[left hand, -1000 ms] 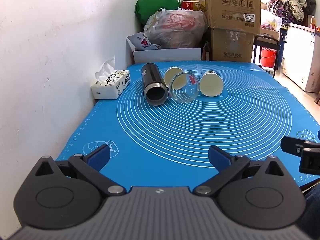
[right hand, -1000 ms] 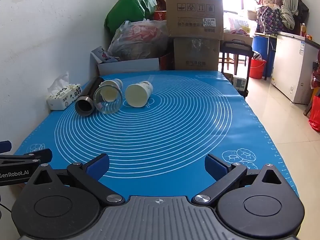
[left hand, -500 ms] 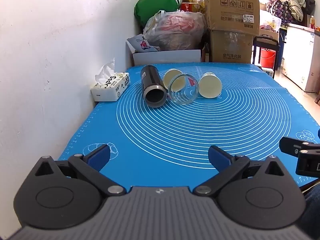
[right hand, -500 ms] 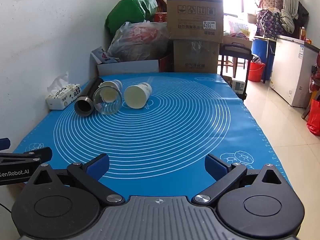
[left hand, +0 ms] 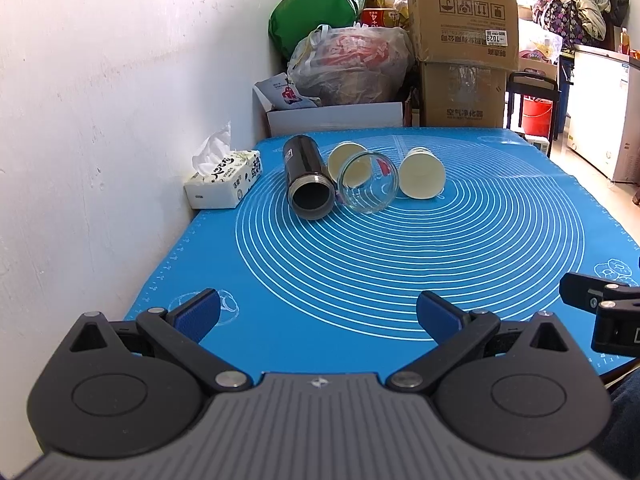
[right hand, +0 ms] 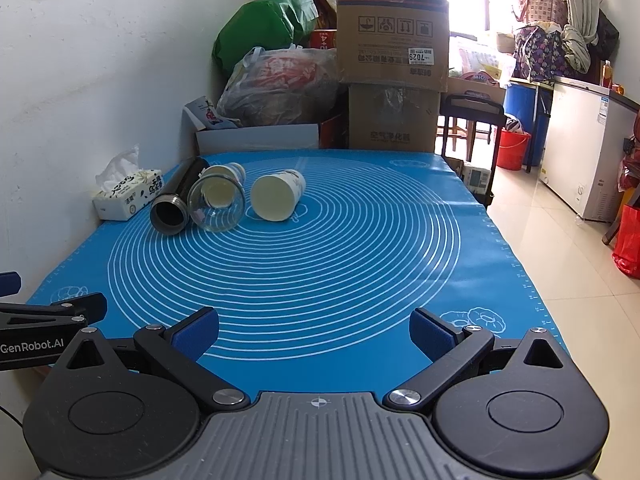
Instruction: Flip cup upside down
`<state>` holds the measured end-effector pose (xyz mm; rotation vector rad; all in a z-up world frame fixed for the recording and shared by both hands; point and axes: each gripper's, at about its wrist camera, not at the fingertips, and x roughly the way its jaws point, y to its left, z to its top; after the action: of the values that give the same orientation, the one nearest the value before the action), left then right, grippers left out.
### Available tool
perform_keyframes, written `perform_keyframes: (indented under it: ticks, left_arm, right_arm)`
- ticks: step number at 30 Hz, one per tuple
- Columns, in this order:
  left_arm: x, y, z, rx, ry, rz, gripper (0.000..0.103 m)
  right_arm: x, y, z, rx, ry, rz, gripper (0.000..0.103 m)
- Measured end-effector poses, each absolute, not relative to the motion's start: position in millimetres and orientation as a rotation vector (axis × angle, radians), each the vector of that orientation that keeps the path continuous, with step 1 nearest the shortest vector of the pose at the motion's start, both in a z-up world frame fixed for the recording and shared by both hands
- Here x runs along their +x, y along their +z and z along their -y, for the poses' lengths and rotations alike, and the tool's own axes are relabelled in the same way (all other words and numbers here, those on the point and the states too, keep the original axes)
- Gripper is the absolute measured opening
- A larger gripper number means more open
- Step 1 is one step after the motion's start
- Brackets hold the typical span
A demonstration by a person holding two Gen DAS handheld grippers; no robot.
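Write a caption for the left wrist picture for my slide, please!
Open left gripper faces a black flask, a glass jar and two paper cups, all lying sideways on the blue mat.

The left gripper (left hand: pixel 318 314) has a ribbed grey body with a small round crosshair mark at its top middle, flanked by two matte black round housings, each with a raised disc. Black linkage arms, pinned with silver round-headed screws, run out to two fingers (left hand: pixel 198 314) faced with dark blue pads; a triangular cut-out sits in each outer black bracket. The right gripper (right hand: pixel 314 330) is built the same way: grey ribbed centre, black discs, silver screws, blue-padded fingers (right hand: pixel 430 332). Seen from the right wrist view, the side of the left gripper carries white "GenRobot.AI" lettering on black.
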<state>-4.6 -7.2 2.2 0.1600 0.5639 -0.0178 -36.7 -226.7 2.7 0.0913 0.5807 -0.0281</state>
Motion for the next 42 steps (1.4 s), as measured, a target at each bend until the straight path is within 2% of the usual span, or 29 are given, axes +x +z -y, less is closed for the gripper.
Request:
perform_keyframes:
  ticks: [42]
  left_arm:
    - [-2.6, 3.2, 9.2, 0.175, -0.005, -0.559, 0.103]
  right_arm:
    - [-36.0, -0.8, 229.7, 0.100, -0.018, -0.591, 0.103]
